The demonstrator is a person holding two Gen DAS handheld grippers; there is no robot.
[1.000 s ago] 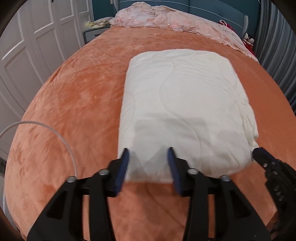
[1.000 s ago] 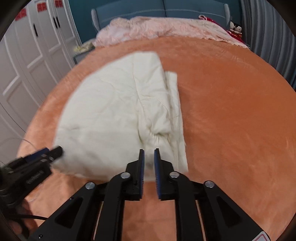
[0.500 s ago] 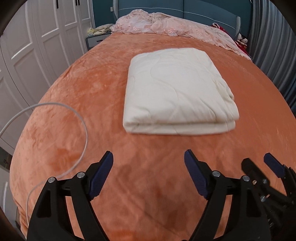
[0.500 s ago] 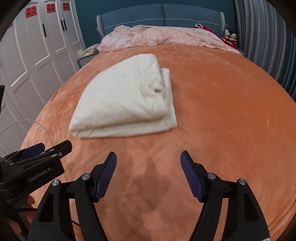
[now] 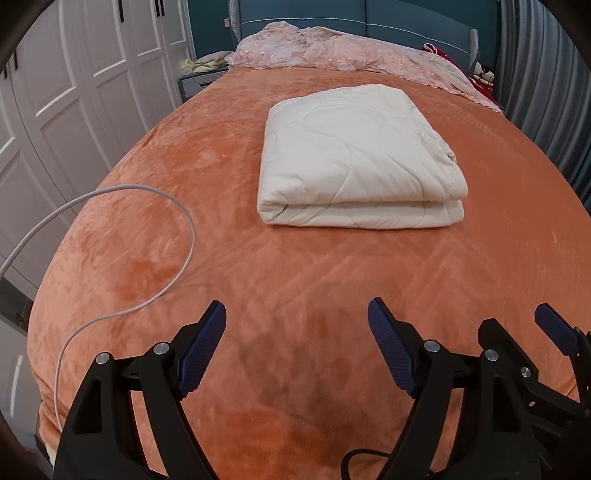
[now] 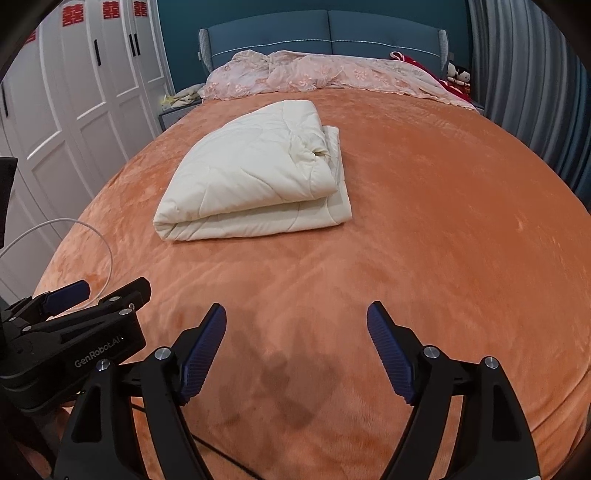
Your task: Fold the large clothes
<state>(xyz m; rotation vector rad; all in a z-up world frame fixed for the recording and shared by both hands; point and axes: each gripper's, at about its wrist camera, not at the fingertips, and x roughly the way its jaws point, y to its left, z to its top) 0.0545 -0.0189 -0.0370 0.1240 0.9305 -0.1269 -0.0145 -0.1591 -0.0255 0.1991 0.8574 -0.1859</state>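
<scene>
Folded cream quilt (image 5: 354, 155) lies mid-bed on the orange bedspread (image 5: 184, 184), toward the headboard. Left gripper (image 5: 297, 349) and right gripper (image 6: 295, 349), just spread, hold nothing. Folding appears finished; only tidying the right edge remains.

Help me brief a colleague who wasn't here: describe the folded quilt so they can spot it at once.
Start at the bed covered by the orange plush blanket. In its middle lies the cream quilt, folded into a thick rectangle. It is plain, stitched and neatly stacked, unlike the crumpled pink lace fabric heaped by the blue headboard.

Cream quilt (image 5: 354, 155), orange bedspread (image 5: 295, 280).
</scene>
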